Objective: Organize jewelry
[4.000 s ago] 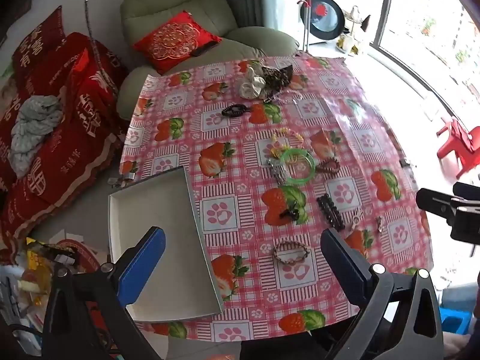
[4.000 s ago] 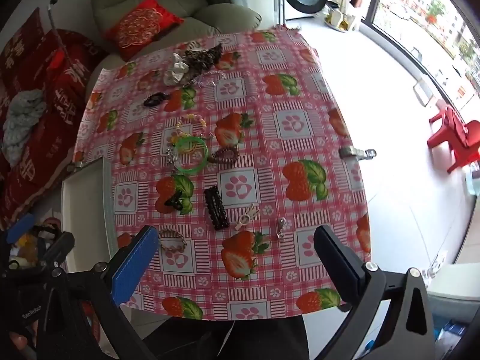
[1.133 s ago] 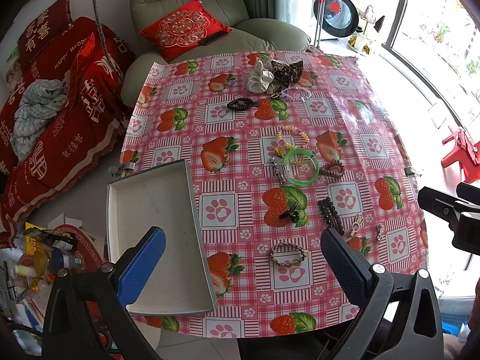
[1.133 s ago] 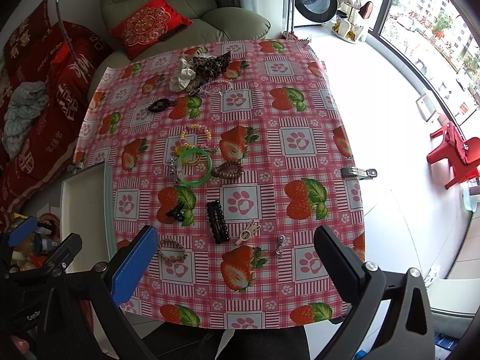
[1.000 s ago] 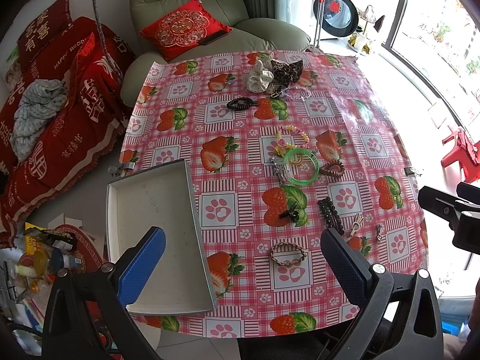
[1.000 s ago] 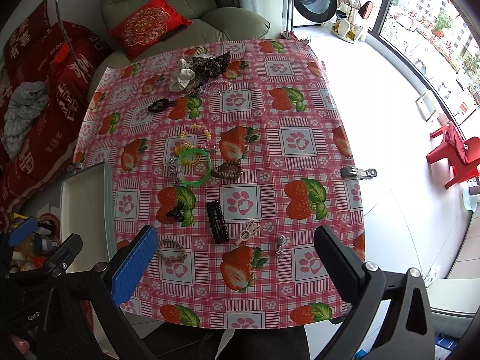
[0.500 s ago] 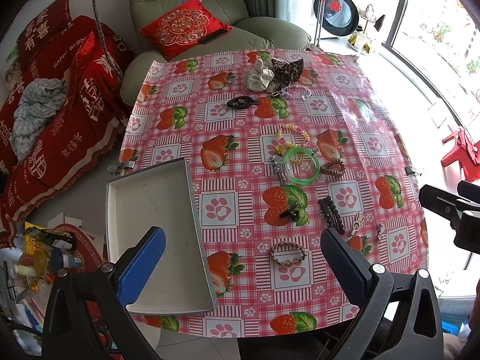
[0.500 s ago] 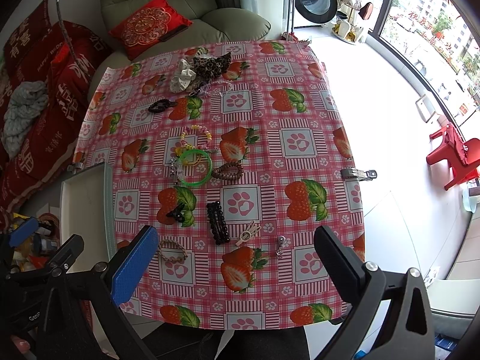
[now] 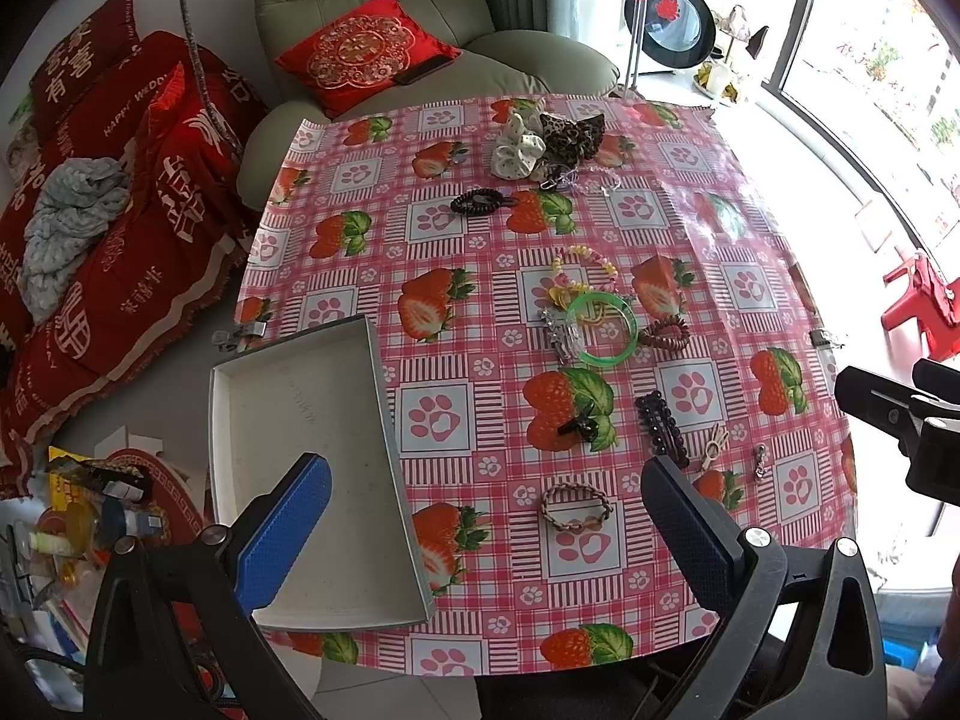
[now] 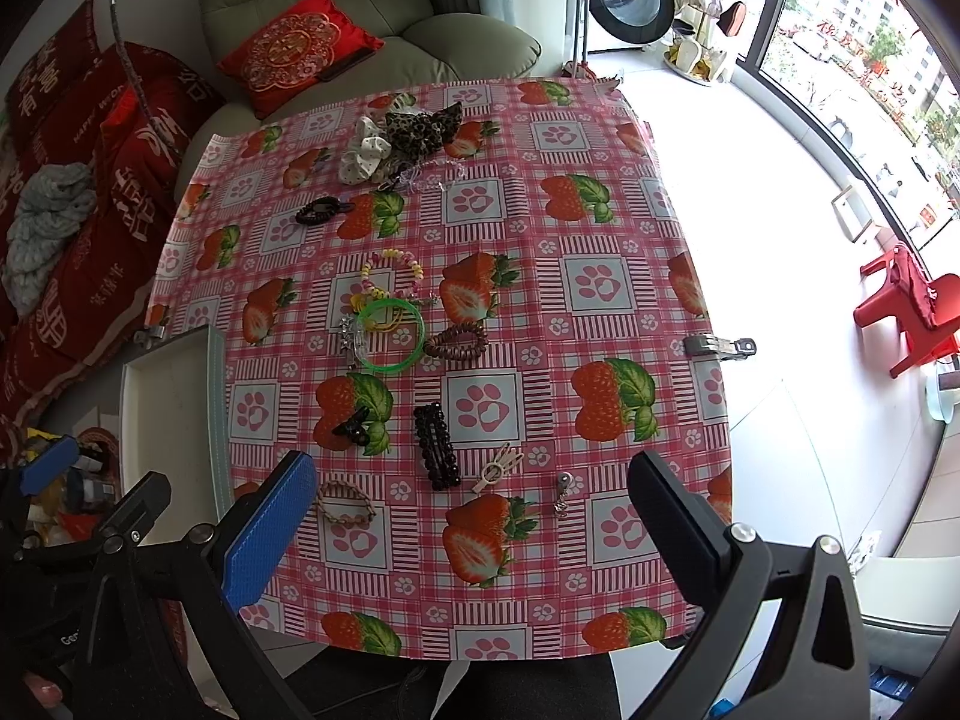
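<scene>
a white tray [image 9: 288, 396] sits at the surface's [image 9: 480, 228] left edge. the left gripper [image 9: 480, 534] hovers wide open and empty above a braided bracelet [image 9: 577, 507]. right of it lie a green bangle [image 9: 602, 330] and black hair clip [image 10: 437, 445]. the right gripper [image 10: 474, 531] hangs wide open, empty.

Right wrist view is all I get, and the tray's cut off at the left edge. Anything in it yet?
Observer: No. The left wrist view shows the whole white tray, bare inside.
Operator: Left gripper carrying anything?
Observer: No. The left gripper is open over the table's near edge, with nothing between its pads. The braided bracelet lies on the cloth just ahead of it.
</scene>
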The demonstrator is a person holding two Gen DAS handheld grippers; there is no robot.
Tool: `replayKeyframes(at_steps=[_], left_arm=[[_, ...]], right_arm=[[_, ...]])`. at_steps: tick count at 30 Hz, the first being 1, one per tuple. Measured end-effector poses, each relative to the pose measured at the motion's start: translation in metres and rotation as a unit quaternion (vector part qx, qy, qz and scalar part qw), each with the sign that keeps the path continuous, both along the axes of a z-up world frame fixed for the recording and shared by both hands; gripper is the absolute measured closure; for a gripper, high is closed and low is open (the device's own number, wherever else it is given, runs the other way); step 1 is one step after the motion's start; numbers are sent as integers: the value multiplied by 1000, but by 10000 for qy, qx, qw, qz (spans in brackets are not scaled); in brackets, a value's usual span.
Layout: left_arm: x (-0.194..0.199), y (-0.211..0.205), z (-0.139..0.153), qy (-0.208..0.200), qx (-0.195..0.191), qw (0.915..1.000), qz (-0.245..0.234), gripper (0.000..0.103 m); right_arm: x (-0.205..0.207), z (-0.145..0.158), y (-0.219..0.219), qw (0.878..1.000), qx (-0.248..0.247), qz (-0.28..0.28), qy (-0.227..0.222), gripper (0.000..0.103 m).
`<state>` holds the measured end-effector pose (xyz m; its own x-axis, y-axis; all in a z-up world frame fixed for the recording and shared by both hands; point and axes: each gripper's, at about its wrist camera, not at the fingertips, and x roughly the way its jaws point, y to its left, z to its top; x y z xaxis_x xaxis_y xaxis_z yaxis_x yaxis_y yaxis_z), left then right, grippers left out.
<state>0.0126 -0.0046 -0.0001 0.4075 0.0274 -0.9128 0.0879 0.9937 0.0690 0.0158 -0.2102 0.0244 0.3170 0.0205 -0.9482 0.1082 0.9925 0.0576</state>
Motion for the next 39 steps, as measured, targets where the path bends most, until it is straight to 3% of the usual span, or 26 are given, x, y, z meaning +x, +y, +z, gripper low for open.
replayKeyframes(at_steps=[17, 28, 39], left_arm=[[11, 0, -21, 342, -113, 9993, -73, 0], [36, -4, -78, 930, -212, 9954, 9, 0], [70, -20, -137, 1111, -416, 9929, 113, 0]], right_arm=[[10, -20, -2, 9996, 54, -13, 265, 0], [18, -70, -21, 9962, 122, -55, 864, 0], [57, -131, -44, 9938, 201, -100, 1092, 0]])
